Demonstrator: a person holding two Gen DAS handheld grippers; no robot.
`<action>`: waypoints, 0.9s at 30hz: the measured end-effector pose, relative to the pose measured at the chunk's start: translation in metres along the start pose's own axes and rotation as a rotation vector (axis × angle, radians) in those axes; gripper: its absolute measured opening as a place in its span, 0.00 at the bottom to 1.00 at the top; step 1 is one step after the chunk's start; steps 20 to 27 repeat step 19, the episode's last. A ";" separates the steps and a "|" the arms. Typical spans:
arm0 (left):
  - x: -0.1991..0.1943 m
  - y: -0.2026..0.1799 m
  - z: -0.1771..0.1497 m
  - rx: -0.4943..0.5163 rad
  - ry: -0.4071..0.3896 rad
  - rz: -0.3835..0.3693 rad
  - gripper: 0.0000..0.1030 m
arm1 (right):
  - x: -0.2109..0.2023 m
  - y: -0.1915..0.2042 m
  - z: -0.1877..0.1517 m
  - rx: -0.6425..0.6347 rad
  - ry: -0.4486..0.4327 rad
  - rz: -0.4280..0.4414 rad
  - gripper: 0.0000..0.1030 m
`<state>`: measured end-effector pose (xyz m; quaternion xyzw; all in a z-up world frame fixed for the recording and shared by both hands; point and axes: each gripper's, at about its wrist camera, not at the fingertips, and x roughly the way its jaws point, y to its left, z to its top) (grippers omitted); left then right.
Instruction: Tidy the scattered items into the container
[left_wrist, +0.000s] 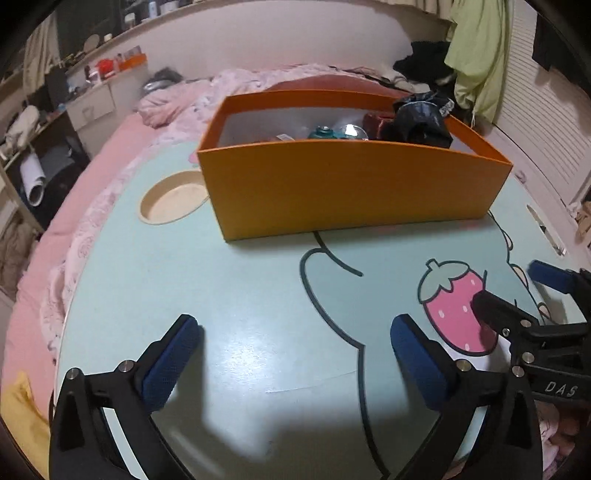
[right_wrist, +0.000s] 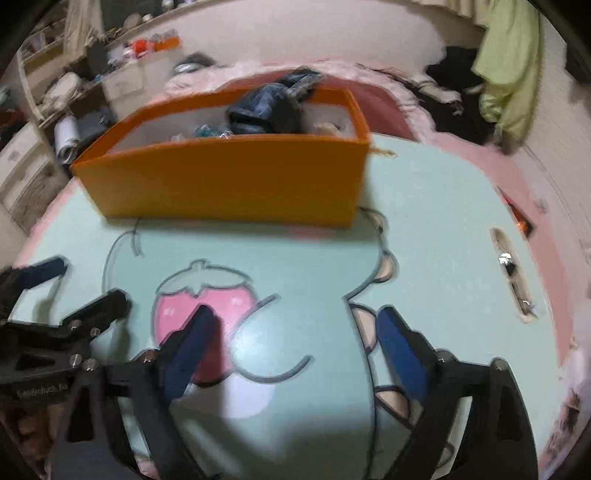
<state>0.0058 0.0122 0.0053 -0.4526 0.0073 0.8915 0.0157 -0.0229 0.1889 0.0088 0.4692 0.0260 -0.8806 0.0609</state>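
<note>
Low in both views, the left gripper (left_wrist: 295, 332) and right gripper (right_wrist: 291, 325) hang with jaws wide and empty over the mint table (left_wrist: 229, 280). With them so close together, their frames could collide. Beyond, at upper centre, the orange box (left_wrist: 351, 188) holds dark crumpled items (left_wrist: 421, 122); its near wall hides the lower contents.

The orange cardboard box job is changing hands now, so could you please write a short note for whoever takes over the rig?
Left gripper: open, empty, above the mint-green cartoon tabletop.
Right gripper: open, empty, beside it over the printed strawberry.
Orange cardboard box: upright at the far side, holding a black crumpled bag, a teal item and other small things.
Done: no loose items visible on the tabletop.
Left: apparently nothing; check outside these views.
</note>
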 end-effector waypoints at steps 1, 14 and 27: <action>0.001 0.001 0.000 -0.002 -0.008 0.003 1.00 | 0.002 -0.003 0.000 0.007 0.008 -0.005 1.00; 0.005 0.002 0.001 0.002 -0.030 0.000 1.00 | 0.003 -0.004 -0.001 0.002 0.007 -0.008 1.00; 0.005 0.002 0.001 0.002 -0.030 0.002 1.00 | 0.003 -0.005 -0.001 0.002 0.007 -0.008 1.00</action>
